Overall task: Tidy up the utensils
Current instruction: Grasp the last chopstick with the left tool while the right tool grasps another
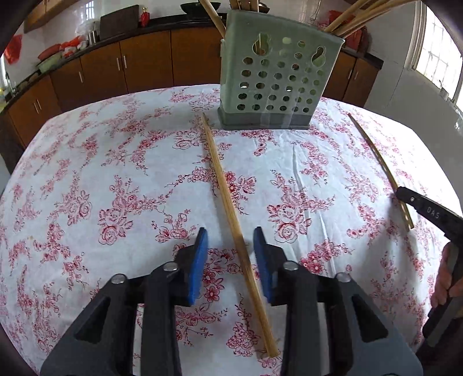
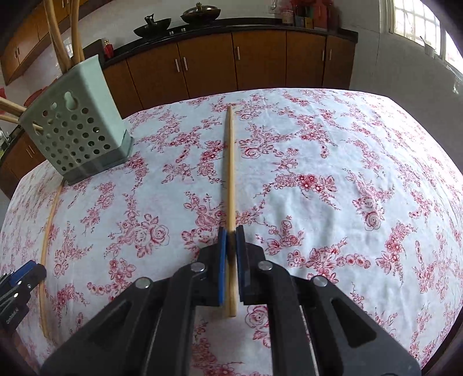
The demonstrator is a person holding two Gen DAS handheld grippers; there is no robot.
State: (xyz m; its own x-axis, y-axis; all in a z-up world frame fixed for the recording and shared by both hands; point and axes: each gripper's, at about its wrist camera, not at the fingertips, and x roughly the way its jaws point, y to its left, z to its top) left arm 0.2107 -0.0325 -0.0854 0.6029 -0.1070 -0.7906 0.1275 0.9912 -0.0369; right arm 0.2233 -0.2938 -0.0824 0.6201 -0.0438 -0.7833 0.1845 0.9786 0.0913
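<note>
The left gripper [image 1: 230, 245] stands wide open, its blue pads [image 1: 199, 260] on either side of a chopstick [image 1: 231, 214] without touching it. That chopstick lies flat on the cloth [image 1: 115, 173], its thick end nearest the camera and its thin tip pointing toward the holder's base. In the right wrist view the same chopstick [image 2: 47, 240] shows at the left edge, with the left gripper [image 2: 17, 286] beside it.

The right gripper [image 2: 230, 240] is closed tight on a second chopstick [image 2: 230, 173], blue pads [image 2: 222, 260] pressed against its sides near the thick end. A short butt sticks out behind the pads; the long thin part runs forward over the cloth [image 2: 347, 144]. Whether it rests on the cloth or hangs just above cannot be told. In the left wrist view this chopstick [image 1: 373, 162] lies well to the right, with the right gripper [image 1: 428, 211] on its near end and a hand [image 1: 447, 277] holding the handle.

The holder [image 1: 277, 75], pale green with round holes and a grey base, stands upright at the far side of the table; several chopsticks [image 1: 214, 17] lean out of its top. In the right wrist view the holder [image 2: 75, 127] stands at far left.

The cloth is white with red flowers. Behind it run brown cabinets [image 2: 231, 63] under a dark counter, with two dark woks [image 2: 179, 20] on it and a window [image 2: 416, 20] at right.
</note>
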